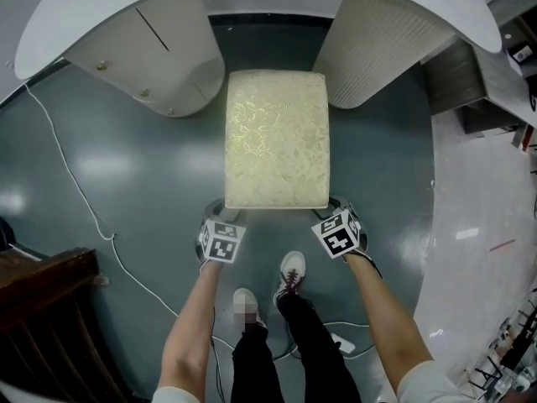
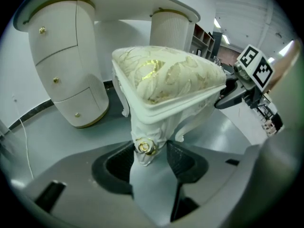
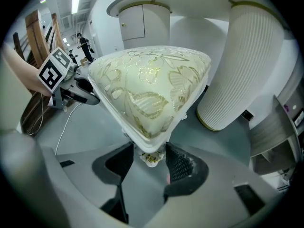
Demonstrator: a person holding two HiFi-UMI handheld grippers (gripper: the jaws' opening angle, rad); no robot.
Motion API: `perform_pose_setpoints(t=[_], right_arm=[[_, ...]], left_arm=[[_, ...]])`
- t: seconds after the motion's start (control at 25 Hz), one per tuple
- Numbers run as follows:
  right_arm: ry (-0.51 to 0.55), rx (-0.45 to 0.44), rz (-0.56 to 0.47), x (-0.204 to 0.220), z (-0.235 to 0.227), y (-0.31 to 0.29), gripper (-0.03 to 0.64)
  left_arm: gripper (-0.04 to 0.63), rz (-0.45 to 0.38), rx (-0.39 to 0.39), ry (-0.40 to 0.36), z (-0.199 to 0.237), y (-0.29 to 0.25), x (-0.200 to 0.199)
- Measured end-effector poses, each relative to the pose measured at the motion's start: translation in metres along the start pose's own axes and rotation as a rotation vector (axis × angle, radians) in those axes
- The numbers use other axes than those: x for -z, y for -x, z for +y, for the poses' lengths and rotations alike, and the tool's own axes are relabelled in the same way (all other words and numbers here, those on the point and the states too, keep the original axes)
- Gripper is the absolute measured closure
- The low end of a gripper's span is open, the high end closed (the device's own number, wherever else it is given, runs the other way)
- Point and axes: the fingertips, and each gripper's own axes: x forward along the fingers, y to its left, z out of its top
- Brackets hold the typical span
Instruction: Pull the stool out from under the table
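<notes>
Stool (image 1: pixel 277 139): rigid carved frame, soft top, probably hefty; take it by the leg tops. Left gripper (image 2: pixel 149 151) and right gripper (image 3: pixel 151 158) are each clamped on a near corner, lower centre of the head view.

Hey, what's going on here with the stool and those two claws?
A person stands facing a white table, holding a claw in each hand. The left claw is clamped on one near corner leg of the cream and gold stool, the right claw on the other near corner. The stool sits on the grey floor, mostly out from under the tabletop, its far end about level with the table's two pedestals.
</notes>
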Motion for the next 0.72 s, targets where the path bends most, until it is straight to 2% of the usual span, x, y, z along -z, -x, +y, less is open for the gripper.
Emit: perform_pose_setpoints(t=[0.28,0.72], right_arm=[[-0.015,0.005,0.053,0.029,0.039,0.014,0.396],[-0.049,0.040,0.100,0.062,0.084,0.030,0.396]], left_arm=[[0.373,0.045,0.029,-0.010,-0.018,0.022,0.038],[0.373,0.059,0.074,-0.069,-0.033,0.046,0.076]])
